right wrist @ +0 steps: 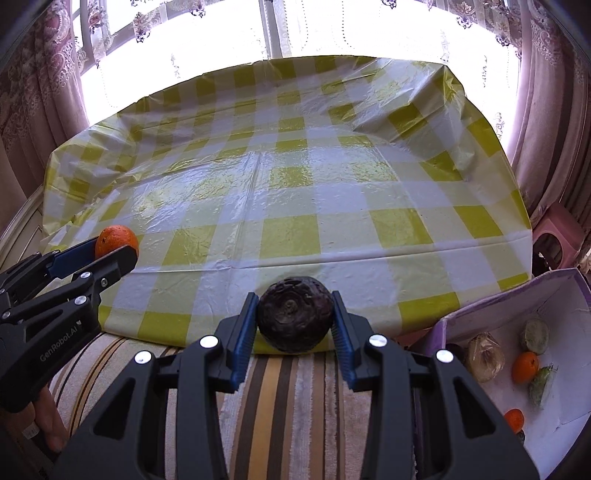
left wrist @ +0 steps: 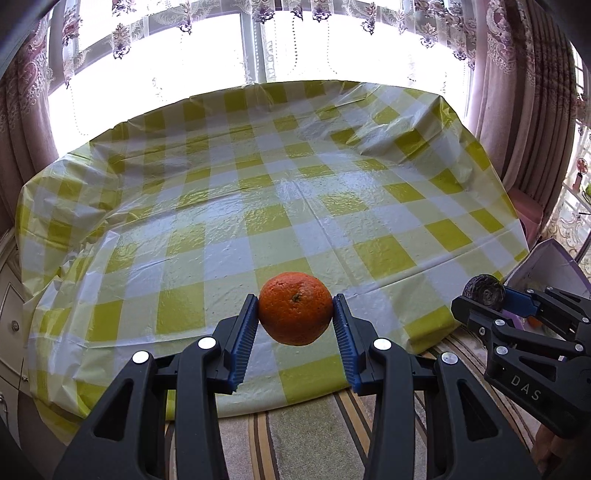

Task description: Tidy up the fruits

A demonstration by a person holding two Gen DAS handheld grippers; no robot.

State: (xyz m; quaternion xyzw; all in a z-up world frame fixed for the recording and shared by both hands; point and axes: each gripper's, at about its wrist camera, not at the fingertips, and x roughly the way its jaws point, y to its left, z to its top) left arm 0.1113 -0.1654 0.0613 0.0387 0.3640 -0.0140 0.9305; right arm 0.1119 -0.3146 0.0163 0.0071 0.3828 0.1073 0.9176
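left hand-held gripper (left wrist: 295, 317) pinching an orange (left wrist: 295, 308) between its blue ribbed pads (left wrist: 246, 338), fruit lifted clear of the desk (left wrist: 280, 206) and hanging over the near edge of the yellow-and-white checked plastic cloth (left wrist: 384, 254). stem scar of the orange facing the camera. right hand-held gripper (right wrist: 294, 320) pinching a dark, wrinkled round fruit (right wrist: 293, 319), likewise off the surface, above the desk's front edge and the striped rug (right wrist: 280, 384) below. same dark fruit seen from the left wrist view at far right, clamped at the tip of the other tool, with the purple-rimmed box (left wrist: 550, 266) just behind it. in the right wrist view, box (right wrist: 517, 306) on the floor to the right of the desk, white inside, holding a pale wrapped fruit (right wrist: 485, 356), a greenish round fruit (right wrist: 535, 336), a small orange (right wrist: 525, 366), a green wrapped piece (right wrist: 541, 386) and another small orange (right wrist: 514, 420) near the lower edge. both tools side by side, well apart from each other. lace curtains (left wrist: 280, 11) and bright window behind the desk.
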